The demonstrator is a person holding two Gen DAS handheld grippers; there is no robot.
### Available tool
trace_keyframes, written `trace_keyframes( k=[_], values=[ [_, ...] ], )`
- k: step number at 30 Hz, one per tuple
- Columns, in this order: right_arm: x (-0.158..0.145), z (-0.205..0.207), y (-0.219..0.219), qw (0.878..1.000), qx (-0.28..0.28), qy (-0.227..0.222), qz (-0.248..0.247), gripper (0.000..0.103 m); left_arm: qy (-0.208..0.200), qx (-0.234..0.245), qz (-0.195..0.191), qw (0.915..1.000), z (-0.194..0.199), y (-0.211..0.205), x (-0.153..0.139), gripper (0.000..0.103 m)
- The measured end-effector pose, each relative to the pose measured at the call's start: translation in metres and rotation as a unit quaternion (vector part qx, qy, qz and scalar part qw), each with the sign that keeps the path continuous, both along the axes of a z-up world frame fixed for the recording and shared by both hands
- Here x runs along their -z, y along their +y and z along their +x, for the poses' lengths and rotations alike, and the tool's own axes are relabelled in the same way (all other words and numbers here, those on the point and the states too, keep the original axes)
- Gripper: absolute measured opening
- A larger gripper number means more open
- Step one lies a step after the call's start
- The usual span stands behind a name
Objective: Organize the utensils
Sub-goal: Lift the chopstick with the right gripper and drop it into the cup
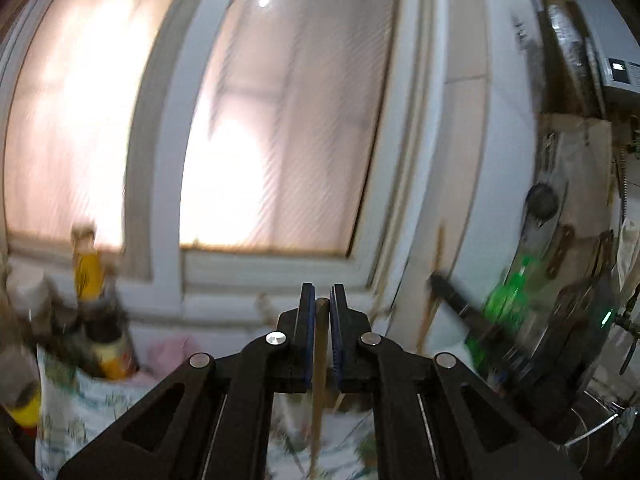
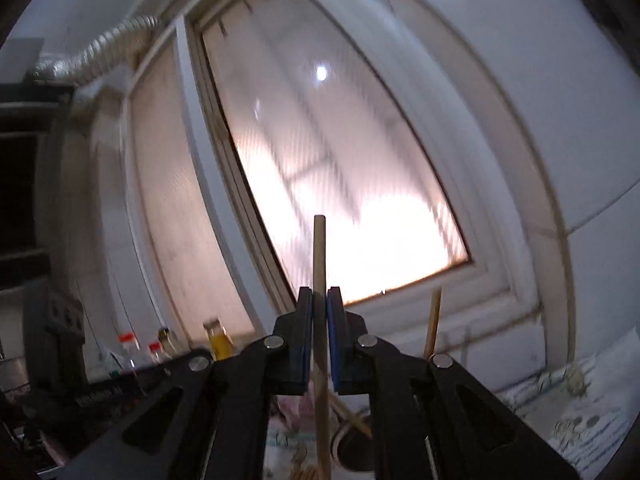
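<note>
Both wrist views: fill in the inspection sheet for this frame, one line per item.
Surface: patterned cloth over the counter; blurred.
Job's things: one wooden stick in the left gripper, another wooden stick in the right; more sticks stand beyond.
Clutter: bottles at left, green bottle, small jars.
Grippers: left gripper and right gripper each shut on a stick.
Cables: nothing seen.
Surroundings: frosted window, white wall tiles, foil duct.

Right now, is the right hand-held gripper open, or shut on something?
Shut. In the right wrist view, the right hand-held gripper clamps a wooden stick between its blue pads, the stick's end poking out past the fingertips.
</note>
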State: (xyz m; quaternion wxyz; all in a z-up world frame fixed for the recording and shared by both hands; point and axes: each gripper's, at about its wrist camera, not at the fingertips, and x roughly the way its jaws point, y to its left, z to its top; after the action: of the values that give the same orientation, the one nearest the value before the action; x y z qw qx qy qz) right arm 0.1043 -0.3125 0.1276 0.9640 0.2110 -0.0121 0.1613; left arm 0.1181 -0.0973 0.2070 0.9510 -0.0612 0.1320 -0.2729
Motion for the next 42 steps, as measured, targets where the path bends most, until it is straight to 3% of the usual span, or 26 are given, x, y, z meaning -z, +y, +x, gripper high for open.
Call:
trace_keyframes(
  k=[4,10,16,22,24,28,33,36,42],
  values=[
    [0.004,0.003,-0.015,0.999,0.03,-0.01,0.032,0.007,-0.033,-0.003,-0.013,0.9994,-0.003,-0.024,-0.035,0.006],
    [0.007,-0.008,-0.048,0.989,0.089,-0.042,0.106,0.007,-0.063,-0.014,-0.022,0.9976,-0.003,-0.043,-0.06,0.006],
    [0.01,-0.015,-0.062,0.98,0.125,-0.068,0.138,0.007,-0.066,-0.047,-0.034,0.9961,0.017,-0.048,-0.043,0.006],
    [0.016,0.001,-0.06,0.978,0.147,-0.055,0.139,0.007,-0.082,-0.058,-0.098,0.9901,0.027,-0.024,-0.043,0.006],
    [0.018,0.006,-0.055,0.98,0.152,-0.044,0.123,0.007,-0.084,-0.055,-0.111,0.9888,0.028,-0.017,-0.049,0.006],
    [0.021,0.015,-0.049,0.984,0.147,-0.011,0.103,0.007,-0.097,-0.067,-0.096,0.9883,0.026,-0.018,-0.048,0.006],
    [0.021,0.024,-0.047,0.986,0.113,0.063,0.109,0.009,-0.066,-0.087,-0.065,0.9919,0.033,-0.032,-0.011,0.006],
    [0.022,0.032,-0.043,0.985,0.12,0.097,0.077,0.008,-0.037,-0.079,-0.05,0.9949,0.037,-0.038,0.013,0.006],
    [0.027,0.063,-0.05,0.972,0.005,0.223,0.07,0.007,-0.008,-0.085,-0.021,0.9961,0.037,-0.048,0.041,0.006]
  ],
)
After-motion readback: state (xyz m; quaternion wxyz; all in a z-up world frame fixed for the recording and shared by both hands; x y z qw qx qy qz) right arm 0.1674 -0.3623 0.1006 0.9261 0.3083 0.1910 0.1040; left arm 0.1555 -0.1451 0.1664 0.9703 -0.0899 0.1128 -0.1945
